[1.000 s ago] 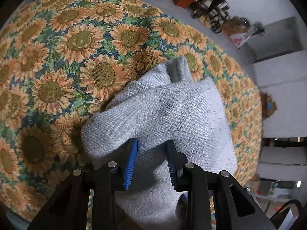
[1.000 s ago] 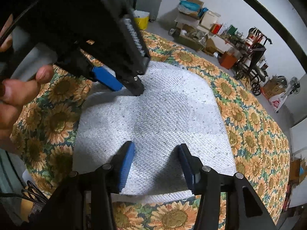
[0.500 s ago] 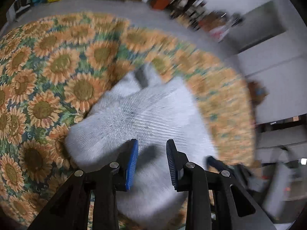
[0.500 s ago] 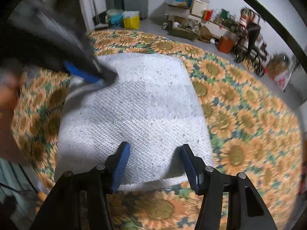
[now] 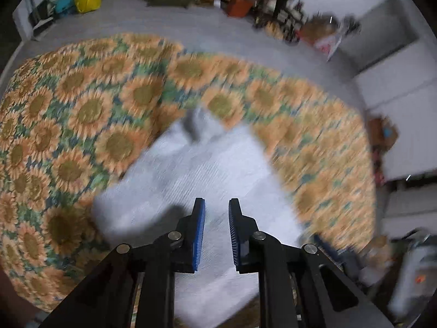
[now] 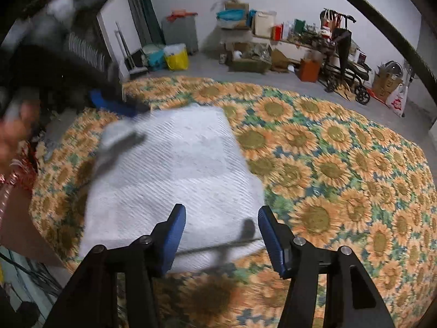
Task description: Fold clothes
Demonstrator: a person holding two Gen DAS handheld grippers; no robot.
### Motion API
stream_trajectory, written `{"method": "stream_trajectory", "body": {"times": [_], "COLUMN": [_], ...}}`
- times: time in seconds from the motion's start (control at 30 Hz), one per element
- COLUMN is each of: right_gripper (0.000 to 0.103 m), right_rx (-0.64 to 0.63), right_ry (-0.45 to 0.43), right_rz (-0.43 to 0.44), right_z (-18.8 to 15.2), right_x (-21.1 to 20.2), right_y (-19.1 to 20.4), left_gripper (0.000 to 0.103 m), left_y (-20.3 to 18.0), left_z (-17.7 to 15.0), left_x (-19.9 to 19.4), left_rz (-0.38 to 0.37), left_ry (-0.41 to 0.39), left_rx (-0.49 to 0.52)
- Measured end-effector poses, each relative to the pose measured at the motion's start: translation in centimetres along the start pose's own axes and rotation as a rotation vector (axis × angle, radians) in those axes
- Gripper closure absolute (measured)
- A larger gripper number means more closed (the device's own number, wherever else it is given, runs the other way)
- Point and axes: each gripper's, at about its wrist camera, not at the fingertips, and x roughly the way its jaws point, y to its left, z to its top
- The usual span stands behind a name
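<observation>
A light grey knit garment (image 5: 202, 175) lies folded into a rough rectangle on the sunflower-print cloth (image 5: 82, 114). It also shows in the right wrist view (image 6: 174, 175). My left gripper (image 5: 216, 205) is open with a narrow gap, empty, raised above the garment's near part. My right gripper (image 6: 221, 213) is open wide, empty, above the garment's near edge. The left gripper (image 6: 114, 104) shows blurred at the far left of the right wrist view, by the garment's far corner. Both views are motion-blurred.
The sunflower cloth (image 6: 341, 164) covers a round table. Beyond it, on the floor, stand a yellow bin (image 6: 177, 58), boxes and shelves of clutter (image 6: 262, 43), and a wheeled frame (image 6: 347, 68). A hand (image 6: 13, 134) shows at the left edge.
Both grippers have lifted and pulled back from the garment, which looks smaller in both views. The left gripper has let go of the fabric it straddled.
</observation>
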Motion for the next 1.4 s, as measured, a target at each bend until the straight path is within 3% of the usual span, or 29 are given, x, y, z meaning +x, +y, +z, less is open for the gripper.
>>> {"method": "stream_trajectory", "body": {"times": [0.13, 0.27, 0.47, 0.6, 0.67, 0.77, 0.8, 0.87, 0.93, 1.03, 1.07, 1.13, 1.2, 1.3, 1.4], "right_gripper": [0.044, 0.045, 0.045, 0.043, 0.031, 0.028, 0.031, 0.051, 0.047, 0.041, 0.041, 0.037, 0.036, 0.036, 0.036], "right_rx": [-0.059, -0.029, -0.052, -0.05, -0.076, -0.18, -0.188, -0.134, -0.153, -0.293, -0.336, -0.395, -0.396, -0.343, -0.353], "right_ry": [0.037, 0.073, 0.076, 0.063, 0.041, 0.031, 0.044, 0.027, -0.057, -0.059, -0.023, 0.06, 0.007, 0.014, 0.009], "right_rz": [-0.022, -0.032, -0.071, -0.115, -0.188, -0.281, -0.268, -0.19, -0.1, 0.004, -0.005, -0.09, -0.118, -0.089, -0.154], "right_z": [-0.1, 0.4, 0.3, 0.1, -0.3, -0.6, -0.3, 0.4, 0.4, 0.4, 0.2, -0.6, -1.4, -1.4, -1.8], "right_x": [3.5, 4.8, 5.0, 4.9, 4.7, 3.8, 3.0, 0.8, -1.9, -2.4, -1.2, 2.7, 3.4, 3.4, 3.3], "right_y": [0.9, -0.2, 0.2, 0.4, 0.9, 2.1, 2.3, 2.8, 4.5, 9.2, 10.4, 11.9, 12.4, 11.7, 12.7], "left_gripper": [0.087, 0.091, 0.093, 0.093, 0.093, 0.092, 0.092, 0.092, 0.092, 0.092, 0.092, 0.093, 0.093, 0.093, 0.093], "left_y": [-0.2, -0.2, 0.8, 0.8, 0.6, -0.1, -0.2, 0.2, 1.3, 5.5, 6.6, 8.6, 9.3, 9.6, 9.1], "left_z": [2.8, 2.6, 2.9, 1.7, 0.4, -2.5, -3.5, -4.4, -5.3, -3.7, -3.3, -3.1, -3.4, -3.3, -3.6], "left_x": [7.8, 10.4, 10.9, 10.2, 8.7, 4.7, 3.1, 1.3, -0.4, 1.5, 2.6, 5.0, 5.0, 5.1, 4.8], "left_rz": [0.117, 0.096, 0.042, 0.031, 0.036, 0.01, 0.044, 0.14, 0.235, 0.109, 0.055, 0.007, -0.032, -0.06, -0.029], "left_ry": [0.12, -0.015, -0.035, -0.123, -0.201, -0.259, -0.26, -0.278, -0.287, -0.14, -0.077, -0.029, -0.06, -0.065, -0.081], "left_rx": [0.004, 0.056, 0.012, 0.019, 0.009, 0.049, 0.092, 0.134, 0.146, 0.043, 0.011, -0.039, -0.067, -0.083, -0.106]}}
